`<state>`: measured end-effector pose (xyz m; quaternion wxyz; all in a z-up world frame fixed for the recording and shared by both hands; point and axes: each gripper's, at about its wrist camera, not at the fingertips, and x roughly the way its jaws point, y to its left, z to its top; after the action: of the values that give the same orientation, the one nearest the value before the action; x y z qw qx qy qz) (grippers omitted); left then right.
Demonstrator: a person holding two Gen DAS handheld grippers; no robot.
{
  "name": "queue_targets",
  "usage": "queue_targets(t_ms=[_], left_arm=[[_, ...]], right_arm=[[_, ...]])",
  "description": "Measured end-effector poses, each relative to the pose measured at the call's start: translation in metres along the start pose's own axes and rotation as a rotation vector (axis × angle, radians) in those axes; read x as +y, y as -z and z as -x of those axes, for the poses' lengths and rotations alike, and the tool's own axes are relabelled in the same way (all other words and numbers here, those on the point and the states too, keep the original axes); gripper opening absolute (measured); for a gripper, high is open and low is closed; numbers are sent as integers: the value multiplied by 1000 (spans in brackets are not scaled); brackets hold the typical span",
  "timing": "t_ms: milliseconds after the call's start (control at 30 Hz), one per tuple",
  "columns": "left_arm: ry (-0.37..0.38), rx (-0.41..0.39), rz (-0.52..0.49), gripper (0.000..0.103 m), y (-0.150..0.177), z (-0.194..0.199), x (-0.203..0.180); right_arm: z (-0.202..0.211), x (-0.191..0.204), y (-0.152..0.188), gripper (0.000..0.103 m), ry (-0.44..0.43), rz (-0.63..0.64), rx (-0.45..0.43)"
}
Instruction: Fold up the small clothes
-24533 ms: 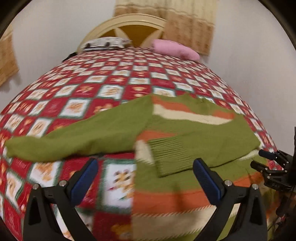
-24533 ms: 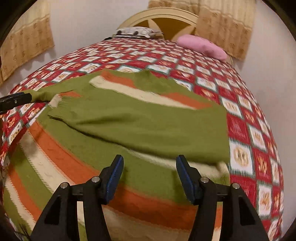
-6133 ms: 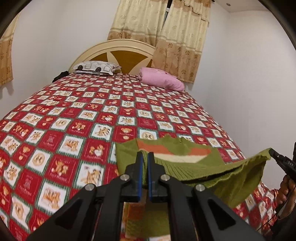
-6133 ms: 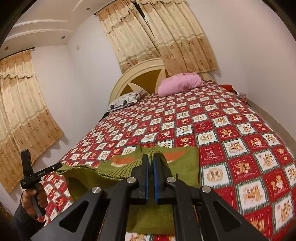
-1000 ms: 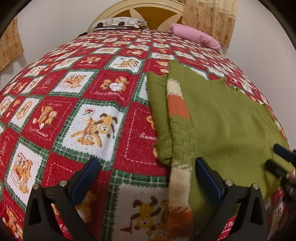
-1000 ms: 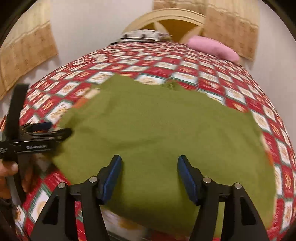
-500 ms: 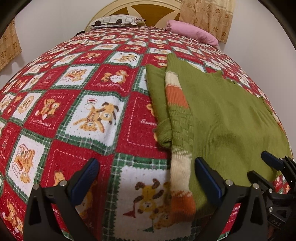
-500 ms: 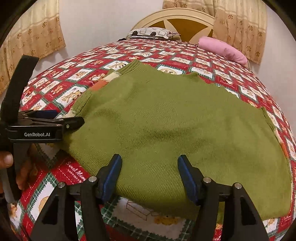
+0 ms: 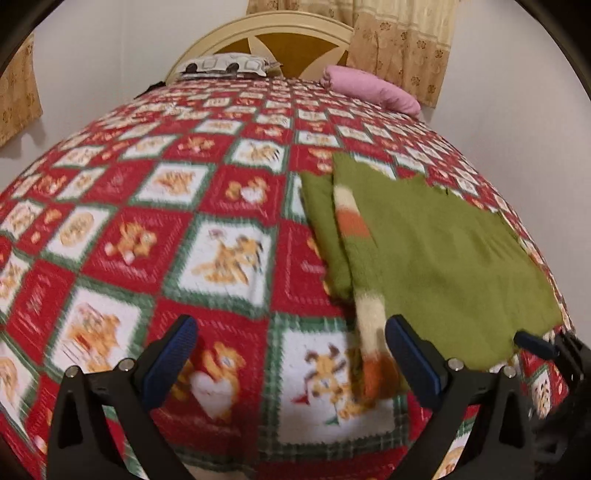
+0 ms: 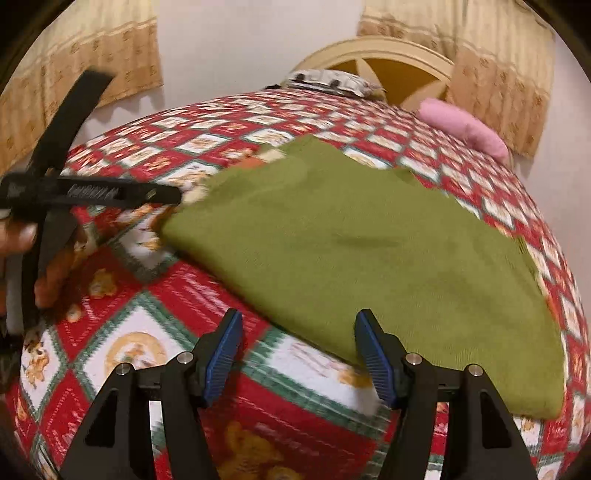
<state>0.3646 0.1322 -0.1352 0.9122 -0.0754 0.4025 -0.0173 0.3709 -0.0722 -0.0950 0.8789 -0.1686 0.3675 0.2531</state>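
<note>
A folded green sweater (image 9: pixel 443 251) with cream and orange stripes lies flat on the red patchwork bedspread (image 9: pixel 147 221). In the left wrist view my left gripper (image 9: pixel 291 354) is open and empty, at the sweater's near left corner above the bedspread. My right gripper shows at the right edge (image 9: pixel 535 343). In the right wrist view the sweater (image 10: pixel 369 240) fills the middle. My right gripper (image 10: pixel 299 354) is open and empty over the sweater's near edge. My left gripper (image 10: pixel 110 192) shows side-on at the left, held by a hand.
A pink pillow (image 9: pixel 373 88) and a patterned pillow (image 9: pixel 225 66) lie by the cream headboard (image 9: pixel 266 33) at the far end. Curtains (image 10: pixel 74 55) hang on the walls. The bed's near edge drops off just below both grippers.
Both grippers have pulled back from the sweater towards the bed's near edge and stay open. The sweater lies still, folded.
</note>
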Motion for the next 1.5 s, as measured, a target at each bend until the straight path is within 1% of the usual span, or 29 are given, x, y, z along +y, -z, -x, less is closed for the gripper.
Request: queue_targets(t_ms=[67,133,233,400,533,567,600,700,733,767,800,833,867,900,933,967,1000,1067,1133,1200,1267,1400,1500], left_arm=[[24,22,23,103,-17,-6,7],[43,18,52,103,-33,-12,13],[36,9,43,103,-50,-24,11],[86,28,51,103,-63,-47,2],[92,55,19,99,-72,-72,-14],[95,59,12,97,-74,-75,-15],[97,63,5,94,-78,-82,-18],[114,81,-11,90,-87,-93,-21],[120,90,-16,88,-89,-98,-22],[120,98,-17,81,-91,-102,-23],[128,109,-16,73,-92,-108,-23],[136,121,-15,70,-92,-112,-23],[128,114,-19,66,-92,-113,-23],[125,102,-22,57,-92,-112,-23],[142,105,-29,50,-93,-112,-25],[156,114,-31,38,-93,-113,-27],[146,108,-32,30,-94,-112,-28],[160,99,-48,16,-95,-108,-32],[145,102,-78,15,-96,-105,-38],[151,110,-73,15,-100,-105,-37],[175,128,-28,14,-104,-105,-31],[246,132,74,14,-115,-98,-19],[274,124,97,14,-120,-90,-24]], right_arm=[[-2,15,-8,64,4,47,-13],[-6,33,-16,64,26,104,-28],[-13,56,-29,64,46,167,-49],[-31,81,-43,64,71,216,-42],[-38,93,-45,64,110,258,-43],[-39,94,-45,64,118,264,-42],[-40,95,-44,64,129,267,-41],[-39,93,-45,64,133,269,-47],[-40,92,-46,64,138,272,-50],[-41,92,-47,63,141,276,-51],[-43,91,-49,56,138,277,-50],[-46,91,-51,51,131,279,-46],[-48,91,-52,39,123,282,-40],[-49,91,-54,29,118,286,-39],[-50,92,-55,27,119,291,-39],[-51,92,-55,23,121,296,-39],[-51,92,-55,16,115,296,-39],[-49,91,-54,9,105,291,-41],[-45,89,-53,7,86,275,-41],[-41,84,-54,6,67,254,-51],[-35,79,-54,6,57,232,-64],[-22,67,-54,6,36,173,-95],[-9,52,-54,6,17,103,-131]])
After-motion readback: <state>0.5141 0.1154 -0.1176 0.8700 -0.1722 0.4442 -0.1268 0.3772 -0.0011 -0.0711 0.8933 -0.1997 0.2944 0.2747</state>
